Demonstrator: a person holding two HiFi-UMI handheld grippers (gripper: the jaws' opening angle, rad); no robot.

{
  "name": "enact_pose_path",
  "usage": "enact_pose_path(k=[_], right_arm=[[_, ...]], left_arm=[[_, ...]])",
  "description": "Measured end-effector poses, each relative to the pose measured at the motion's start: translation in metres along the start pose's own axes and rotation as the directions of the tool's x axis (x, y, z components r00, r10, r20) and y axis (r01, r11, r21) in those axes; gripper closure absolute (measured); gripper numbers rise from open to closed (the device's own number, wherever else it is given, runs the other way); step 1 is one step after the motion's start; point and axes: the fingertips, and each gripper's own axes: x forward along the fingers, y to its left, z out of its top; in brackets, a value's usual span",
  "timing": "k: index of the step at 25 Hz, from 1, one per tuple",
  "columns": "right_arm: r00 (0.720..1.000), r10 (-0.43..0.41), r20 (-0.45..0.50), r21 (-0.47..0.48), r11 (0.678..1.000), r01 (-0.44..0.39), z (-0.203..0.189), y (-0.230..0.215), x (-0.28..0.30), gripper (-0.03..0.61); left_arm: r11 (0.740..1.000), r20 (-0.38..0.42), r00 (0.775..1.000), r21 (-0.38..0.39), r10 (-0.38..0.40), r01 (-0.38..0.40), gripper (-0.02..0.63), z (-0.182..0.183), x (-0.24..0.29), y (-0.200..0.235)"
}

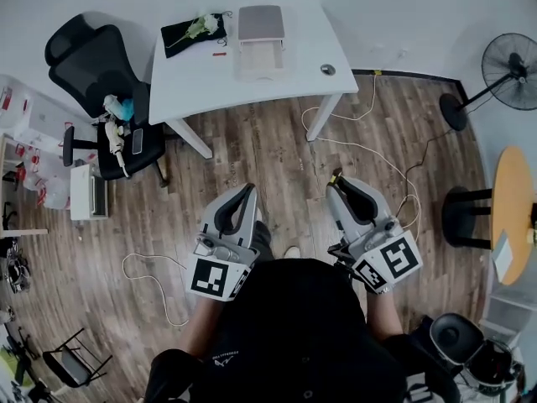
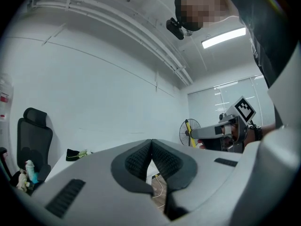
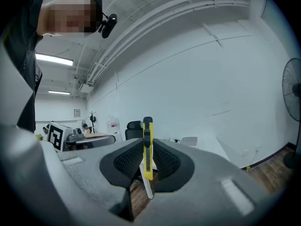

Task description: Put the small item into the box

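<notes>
- Right gripper (image 3: 147, 160) grasps the yellow utility knife (image 3: 147, 140), upright between its jaws.
- Left gripper (image 2: 151, 149) is clenched, empty.
- Open box (image 1: 259, 55) sits on the table (image 1: 193, 74) at twelve o'clock, well apart; carrying and dropping are not yet done.

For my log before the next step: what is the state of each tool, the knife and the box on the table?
left tool: shut, nothing between the jaws.
right tool: shut on yellow knife.
yellow knife: clamped, not yet in the box.
box: open, on the white table.
</notes>
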Motion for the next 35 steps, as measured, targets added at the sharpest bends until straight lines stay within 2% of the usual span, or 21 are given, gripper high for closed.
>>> enact_pose_path(k=[7,15,23,30,35], right_arm=[[0.999,-0.052,0.009,-0.001,0.999,0.052,0.015,-0.022,0.066,0.514],[0.995,-0.097,0.022,0.001,0.995,0.097,0.023,-0.028,0.129,0.514],[0.993,-0.114,0.016,0.015,0.993,0.114,0.028,-0.030,0.169,0.514],[0.993,-0.118,-0.010,0.037,0.992,0.118,0.023,-0.049,0.182,0.514],[0.996,-0.087,-0.024,0.047,0.995,0.088,0.023,-0.074,0.201,0.514]], left_arm=[[0.999,0.005,0.999,-0.005,-0.049,0.049,0.609,0.006,0.045,0.061],[0.995,0.019,0.995,0.000,-0.100,0.100,0.609,0.013,0.073,0.118],[0.996,0.017,0.996,-0.014,-0.084,0.085,0.609,0.014,0.077,0.164],[0.996,0.000,0.997,-0.026,-0.080,0.080,0.609,0.005,0.092,0.173],[0.999,-0.006,0.999,-0.017,-0.042,0.042,0.609,0.003,0.112,0.185]])
